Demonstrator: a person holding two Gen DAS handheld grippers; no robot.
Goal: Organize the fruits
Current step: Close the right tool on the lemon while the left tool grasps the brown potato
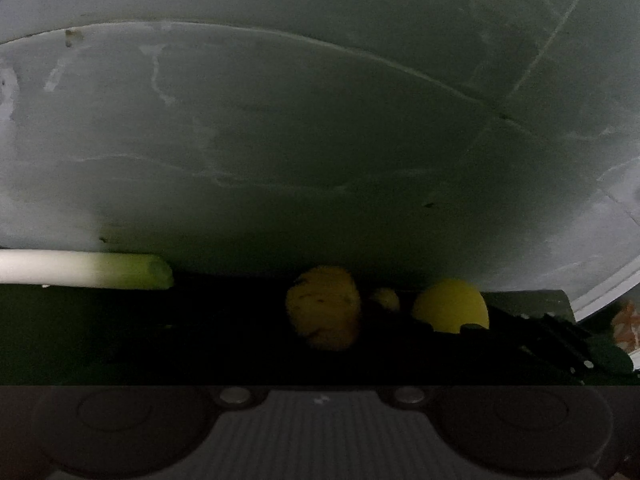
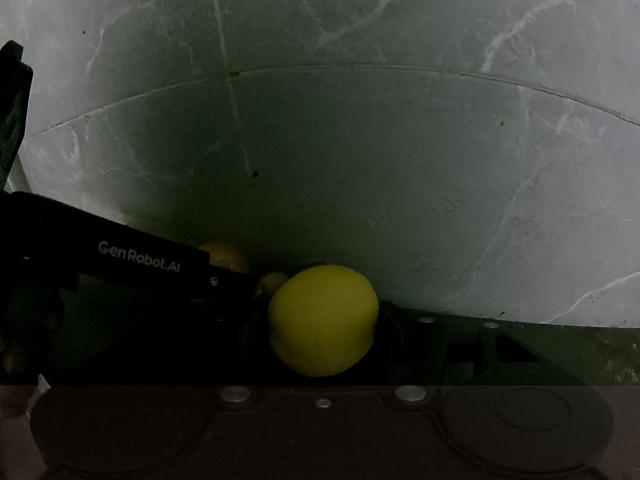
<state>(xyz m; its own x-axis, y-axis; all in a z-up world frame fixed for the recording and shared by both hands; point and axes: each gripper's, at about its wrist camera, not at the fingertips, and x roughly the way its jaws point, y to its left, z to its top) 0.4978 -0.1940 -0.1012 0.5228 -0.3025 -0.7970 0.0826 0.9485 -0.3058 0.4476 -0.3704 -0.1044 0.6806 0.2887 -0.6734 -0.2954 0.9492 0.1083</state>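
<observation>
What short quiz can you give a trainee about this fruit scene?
1. True or false: a white-green stalk lies at the left edge of the left wrist view.
2. The big round fruit in the right wrist view is: A red, B yellow, C purple.
3. Which name is printed on the left gripper, seen in the right wrist view?
Key: 1 true; 2 B; 3 GenRobot.AI
</observation>
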